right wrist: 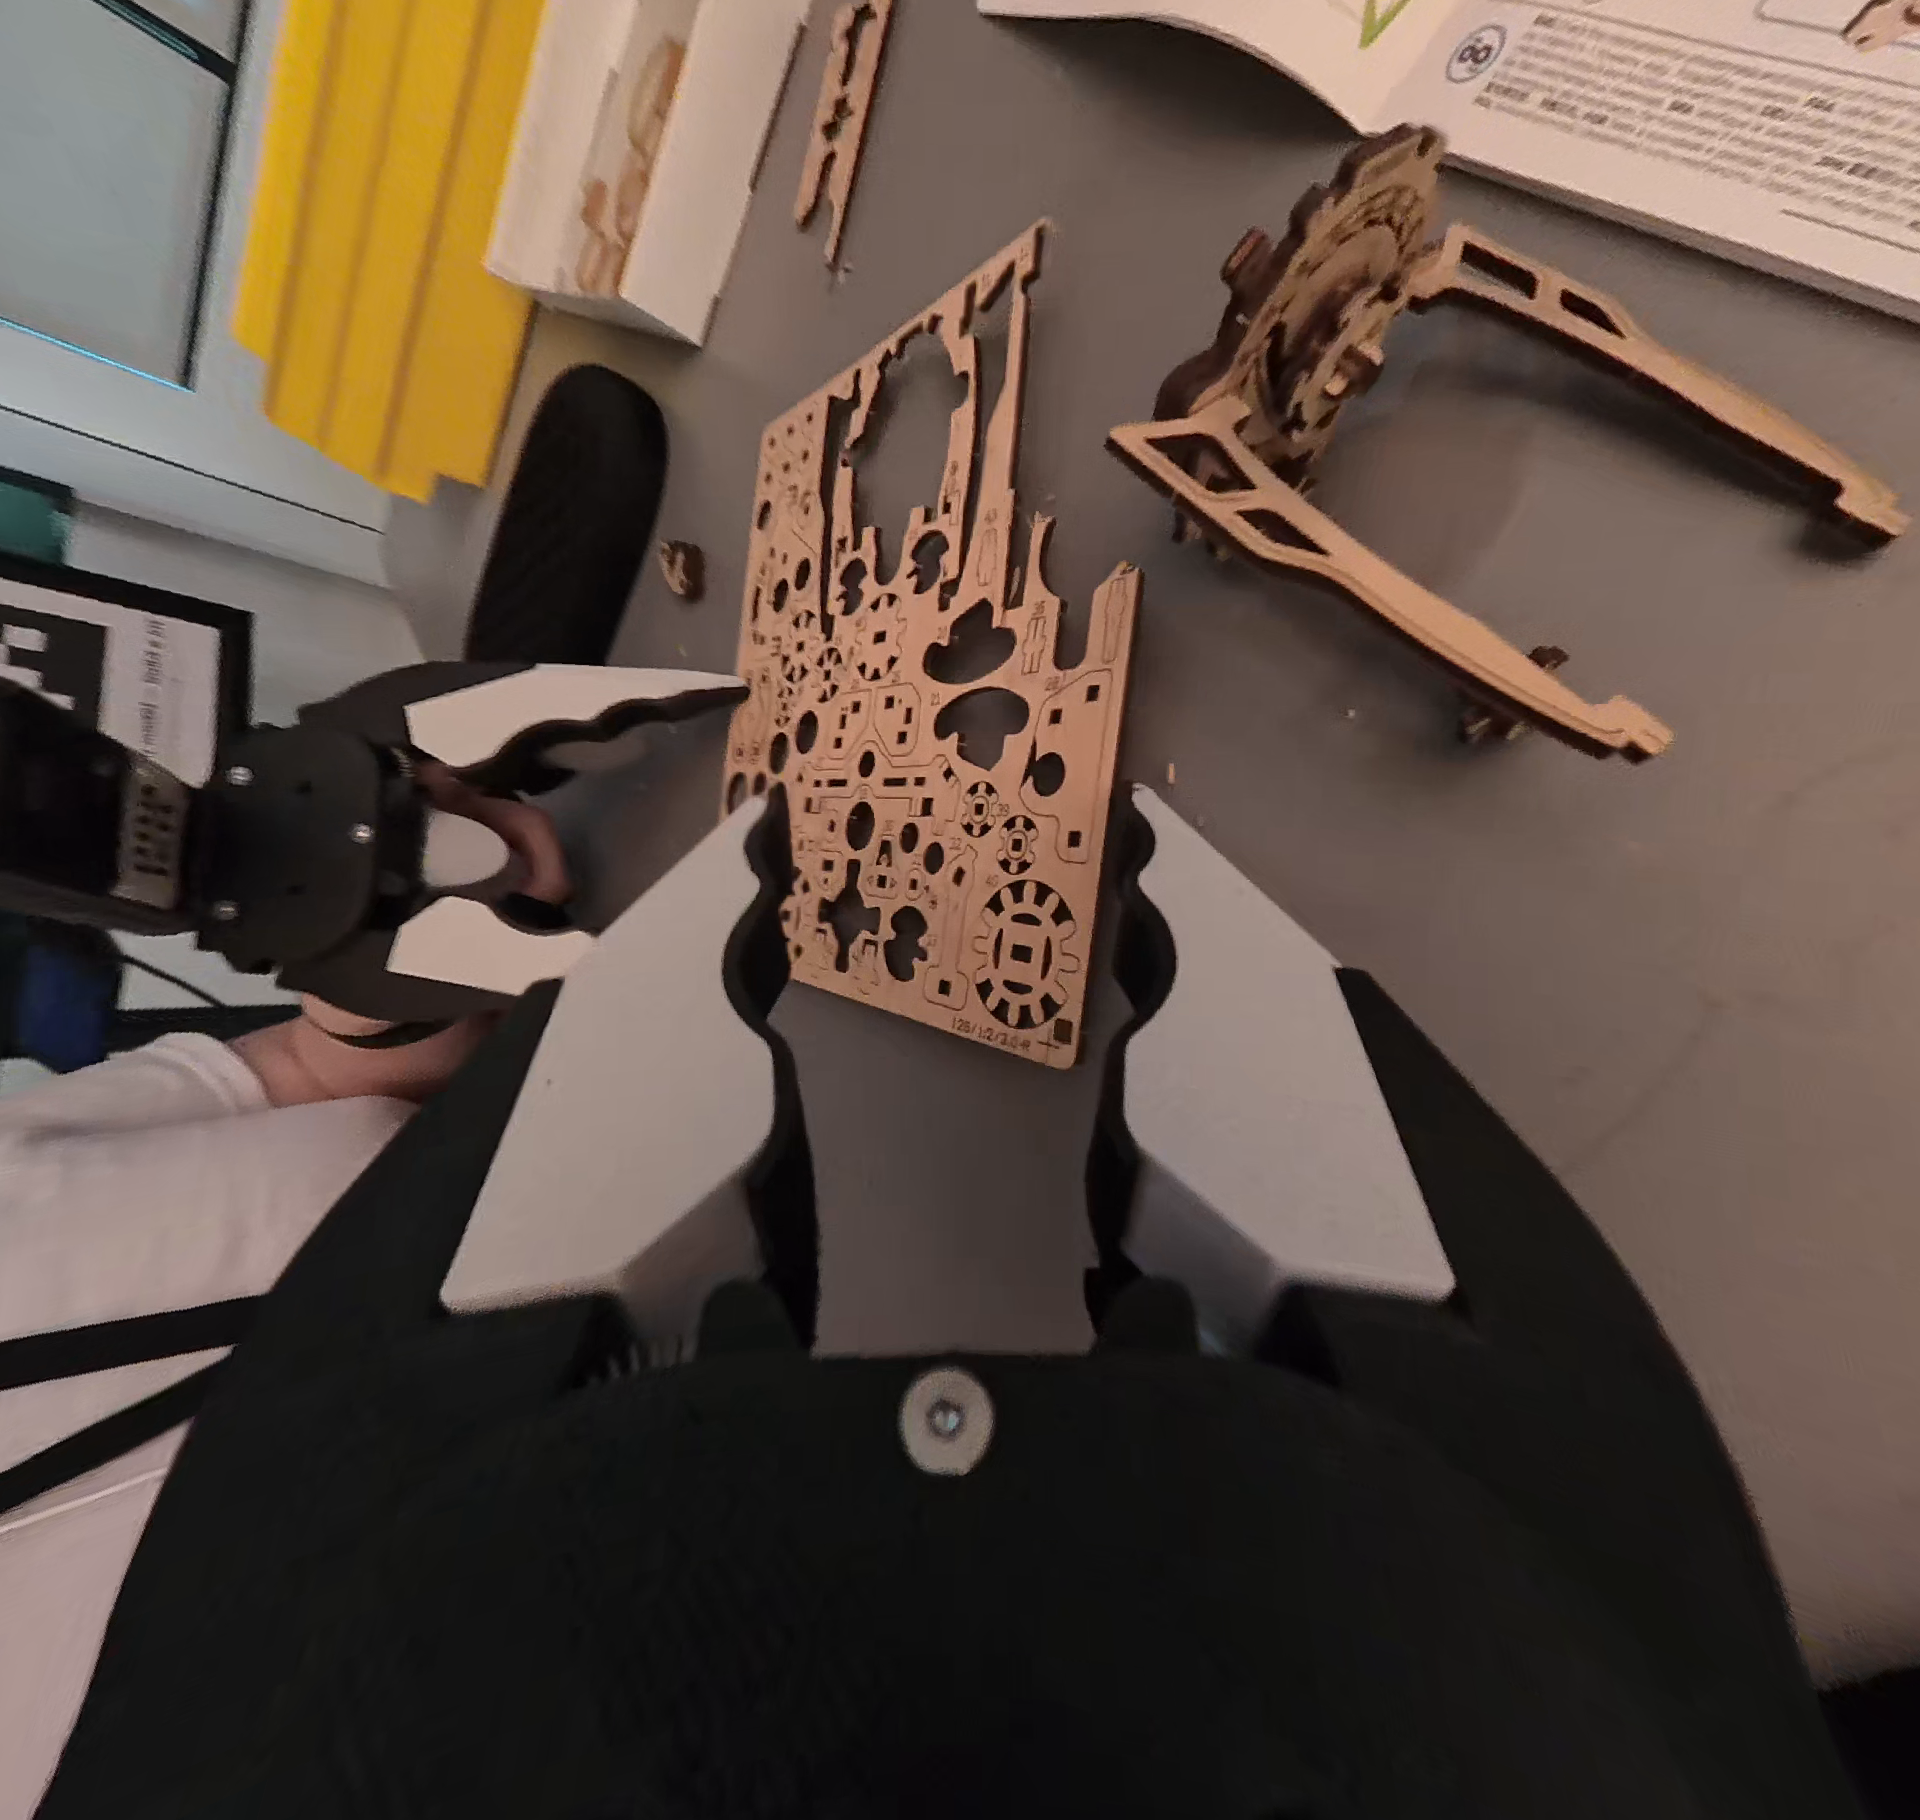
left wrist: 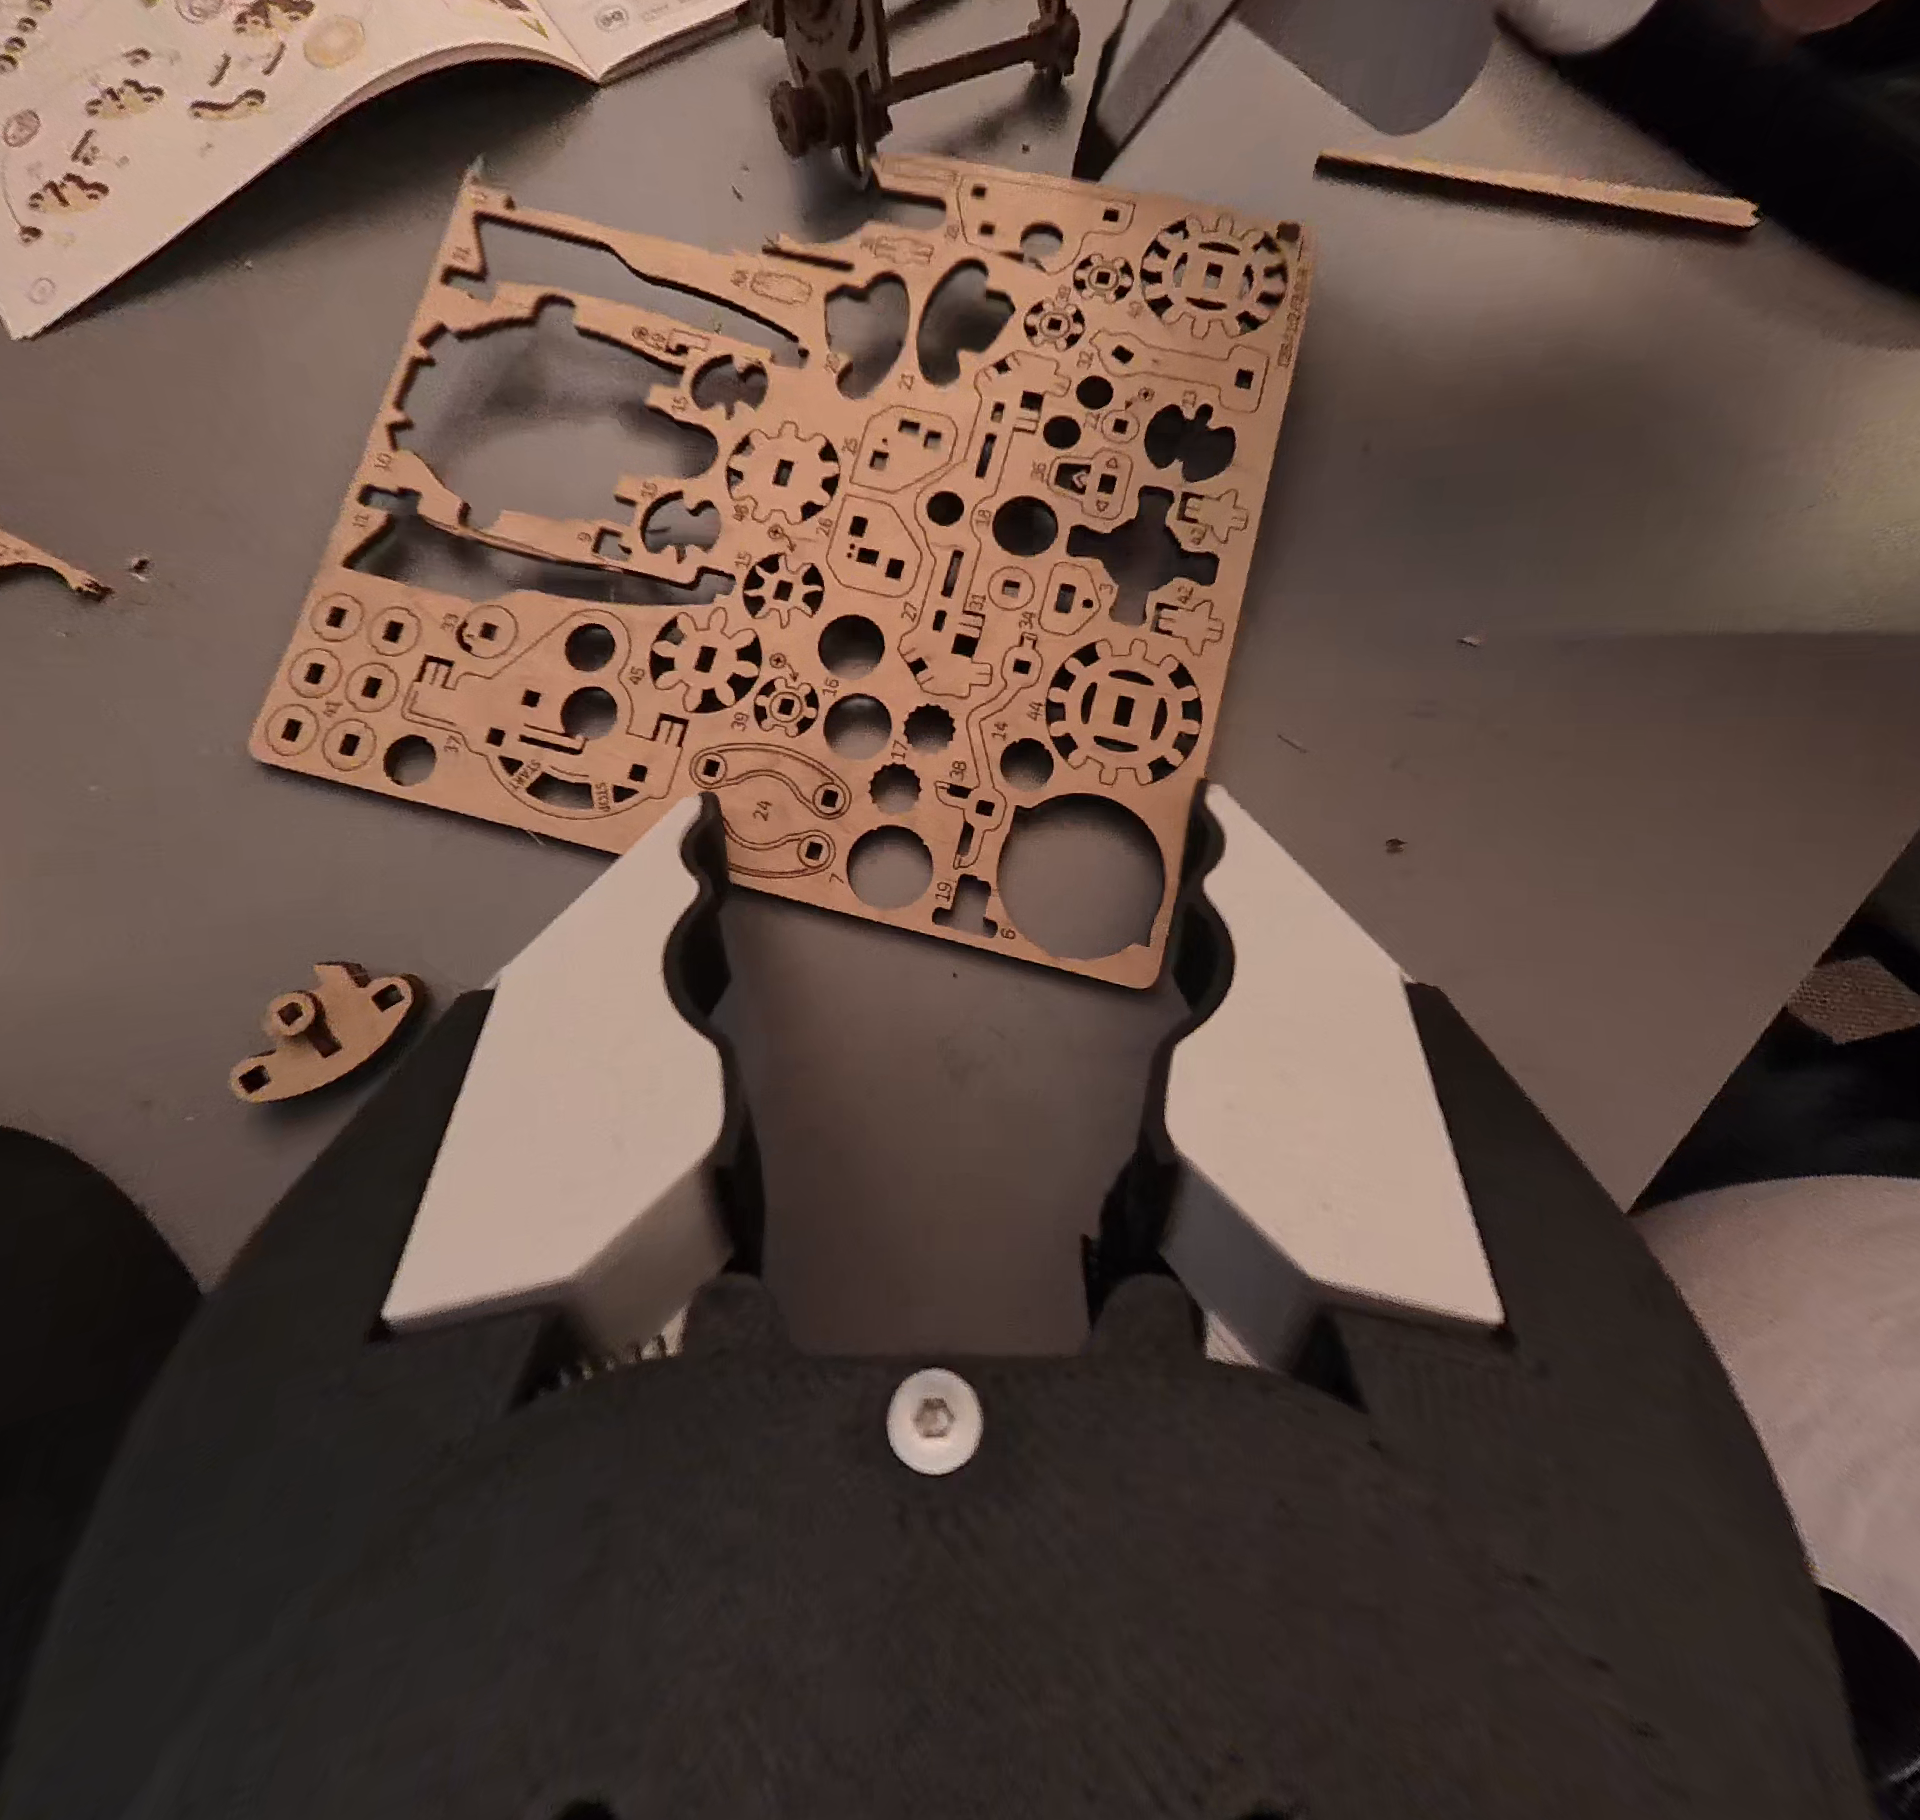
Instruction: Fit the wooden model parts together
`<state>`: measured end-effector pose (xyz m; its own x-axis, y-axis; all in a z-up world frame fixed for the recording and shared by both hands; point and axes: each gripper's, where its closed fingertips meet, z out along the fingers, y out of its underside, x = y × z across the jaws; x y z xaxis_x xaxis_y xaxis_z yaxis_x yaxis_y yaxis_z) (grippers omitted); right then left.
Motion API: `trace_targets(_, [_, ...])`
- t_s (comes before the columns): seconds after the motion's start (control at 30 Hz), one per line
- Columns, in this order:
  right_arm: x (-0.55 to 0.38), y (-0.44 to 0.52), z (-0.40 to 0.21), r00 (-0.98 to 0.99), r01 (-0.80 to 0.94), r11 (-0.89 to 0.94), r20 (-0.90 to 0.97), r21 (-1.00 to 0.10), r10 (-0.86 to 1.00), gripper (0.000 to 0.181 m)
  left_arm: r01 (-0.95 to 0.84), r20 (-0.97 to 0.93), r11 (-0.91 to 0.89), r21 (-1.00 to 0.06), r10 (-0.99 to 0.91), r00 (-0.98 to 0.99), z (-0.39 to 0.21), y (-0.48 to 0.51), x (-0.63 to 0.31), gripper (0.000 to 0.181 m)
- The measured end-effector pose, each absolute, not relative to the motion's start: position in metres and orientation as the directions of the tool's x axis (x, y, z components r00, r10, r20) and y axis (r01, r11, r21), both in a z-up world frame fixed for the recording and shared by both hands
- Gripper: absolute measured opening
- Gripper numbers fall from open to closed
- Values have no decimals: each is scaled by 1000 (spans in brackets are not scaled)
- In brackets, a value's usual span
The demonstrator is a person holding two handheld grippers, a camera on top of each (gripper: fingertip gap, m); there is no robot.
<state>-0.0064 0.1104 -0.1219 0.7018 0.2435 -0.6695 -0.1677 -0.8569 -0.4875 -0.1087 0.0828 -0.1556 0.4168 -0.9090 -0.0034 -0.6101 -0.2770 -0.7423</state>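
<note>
A laser-cut wooden sheet (left wrist: 790,544) with several parts still in it lies flat on the grey table (left wrist: 1507,482). My left gripper (left wrist: 951,825) is open and empty, its fingertips over the sheet's near edge. In the right wrist view the same sheet (right wrist: 935,731) lies ahead, and my right gripper (right wrist: 951,814) is open and empty over its near corner. The left gripper (right wrist: 655,814) shows there at the sheet's left edge, jaws apart. A partly built wooden model (right wrist: 1309,368) with two long legs lies beyond the sheet; it also shows in the left wrist view (left wrist: 831,35).
An open instruction booklet (left wrist: 260,35) lies at the far left, and shows in the right wrist view (right wrist: 1610,77). A small loose wooden part (left wrist: 322,1027) lies near left. A wooden strip (left wrist: 1538,191), a cut-out offcut (right wrist: 847,108) and a white box (right wrist: 623,108) lie around the sheet.
</note>
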Motion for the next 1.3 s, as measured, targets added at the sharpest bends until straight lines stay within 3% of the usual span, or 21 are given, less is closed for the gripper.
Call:
trace_targets(0.13, [-5, 111, -109, 633, -238, -852, -740, -466, 228, 57, -603, 0, -277, -748, -909, 417, -155, 82, -109, 88])
trace_targets(0.2, [-8, 109, -101, 586, -253, -857, -776, -448, 233, 51, -621, -13, -261, -739, -916, 401, -157, 79, -107, 111])
trace_targets(0.33, [-10, 107, -93, 553, -247, -871, -800, -425, 234, 47, -651, -86, -222, -726, -910, 406, -161, 79, -106, 116])
trace_targets(0.47, [-14, 103, -74, 470, -272, -874, -848, -403, 244, 41, -644, -121, -210, -736, -895, 430, -157, 87, -111, 91])
trace_targets(0.77, [-16, 91, -79, 467, -222, -906, -855, -361, 226, 39, -626, -149, -166, -762, -896, 419, -155, 77, -114, 78])
trace_targets(1.17, [-15, 79, -115, 535, -179, -934, -827, -309, 171, 47, -617, -137, -164, -770, -901, 412, -153, 74, -118, 75])
trace_targets(1.3, [-21, 79, -111, 475, -199, -937, -865, -286, 163, 48, -607, -117, -176, -775, -904, 412, -153, 74, -117, 75])
